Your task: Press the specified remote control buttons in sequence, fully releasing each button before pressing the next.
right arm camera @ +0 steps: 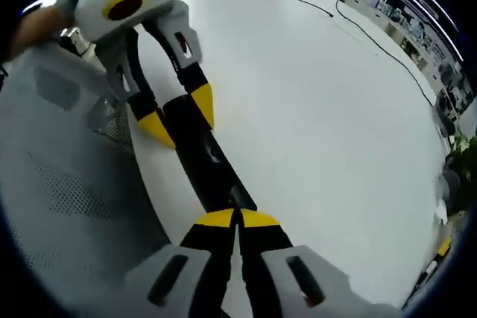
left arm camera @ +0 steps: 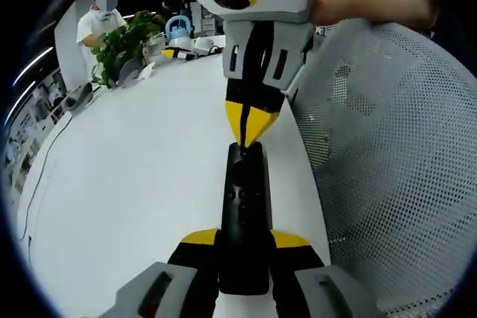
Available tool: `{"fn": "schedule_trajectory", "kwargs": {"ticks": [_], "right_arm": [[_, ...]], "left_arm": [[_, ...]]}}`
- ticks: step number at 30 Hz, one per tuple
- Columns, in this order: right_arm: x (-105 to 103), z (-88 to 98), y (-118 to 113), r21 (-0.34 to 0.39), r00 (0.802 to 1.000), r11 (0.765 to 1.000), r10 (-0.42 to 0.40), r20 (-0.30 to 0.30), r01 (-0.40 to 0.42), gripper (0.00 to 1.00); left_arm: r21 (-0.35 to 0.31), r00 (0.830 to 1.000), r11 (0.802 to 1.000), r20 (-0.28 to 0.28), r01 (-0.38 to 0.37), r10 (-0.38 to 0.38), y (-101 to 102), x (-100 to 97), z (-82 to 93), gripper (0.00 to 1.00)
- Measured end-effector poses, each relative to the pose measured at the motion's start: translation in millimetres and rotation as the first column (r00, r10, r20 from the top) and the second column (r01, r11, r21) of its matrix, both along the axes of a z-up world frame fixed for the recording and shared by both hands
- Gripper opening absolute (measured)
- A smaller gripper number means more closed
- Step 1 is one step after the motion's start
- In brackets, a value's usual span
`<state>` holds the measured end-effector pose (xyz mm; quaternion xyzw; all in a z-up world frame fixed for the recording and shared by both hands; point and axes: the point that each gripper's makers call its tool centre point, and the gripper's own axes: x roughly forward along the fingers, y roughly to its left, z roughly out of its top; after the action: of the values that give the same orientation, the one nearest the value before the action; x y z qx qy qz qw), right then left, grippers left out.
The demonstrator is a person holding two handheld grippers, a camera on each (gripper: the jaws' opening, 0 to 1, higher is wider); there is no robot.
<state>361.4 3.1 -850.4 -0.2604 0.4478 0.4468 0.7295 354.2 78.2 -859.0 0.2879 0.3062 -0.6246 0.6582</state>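
- Your left hand-held gripper (left arm camera: 244,247) is clamped on the near end of the black remote control (left arm camera: 245,206), jaws either side of its body. The remote sits along the edge of the white counter (left arm camera: 134,184), just beside the mesh chair back (left arm camera: 402,169). If that clamp loosens while you press, the remote can skid or pivot toward the edge and drop off.
- Your right hand-held gripper (right arm camera: 238,217) has its yellow tips pinched together, nothing between them, and they meet the far end of the remote like a single prod. Whether a button is actually down, I cannot tell. A tip that broad can catch two buttons at once, or land on the casing instead of the key.
- The buttons (left arm camera: 241,195) near the middle of the remote are small and dark on dark. You may misjudge which one is next in the sequence.
- Lift clear before the next press. Sliding the tips along the body could drag a neighbouring key and spoil the order.
- The two grippers face each other closely over the remote. Push too steeply and the far end tips down, levering the remote in your left clamp.
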Motion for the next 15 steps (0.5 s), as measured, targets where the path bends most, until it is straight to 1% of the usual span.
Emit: {"fn": "schedule_trajectory", "kwargs": {"ticks": [3,5,6,8,11,15], "right_arm": [[0,0.5,0,-0.007,1.000,1.000,0.006,-0.023,-0.006,0.00],[0,0.2,2,-0.026,0.999,0.999,0.029,-0.013,-0.030,0.00],[-1,0.4,4,-0.025,0.999,0.998,0.054,0.005,-0.054,0.00],[-3,0.8,9,-0.018,0.998,0.998,0.068,-0.001,-0.068,0.00],[-1,1.9,12,-0.006,0.997,0.997,0.073,0.012,-0.073,0.00],[0,-0.3,13,-0.005,0.998,0.998,0.067,0.004,-0.067,0.00]], "left_arm": [[0.001,1.000,1.000,0.001,-0.001,0.001,0,-0.1,-0.1,0.25],[0.002,1.000,1.000,0.000,-0.003,0.003,0,-0.4,-0.1,0.25],[0.002,1.000,1.000,-0.001,-0.005,0.005,0,-0.5,-0.2,0.25],[0.002,1.000,1.000,0.000,-0.004,0.004,0,-0.7,-0.2,0.25],[0.001,1.000,1.000,-0.001,-0.003,0.003,0,-0.5,-0.1,0.25],[-0.001,1.000,1.000,-0.001,-0.005,0.005,0,-0.3,-0.1,0.25]]}}
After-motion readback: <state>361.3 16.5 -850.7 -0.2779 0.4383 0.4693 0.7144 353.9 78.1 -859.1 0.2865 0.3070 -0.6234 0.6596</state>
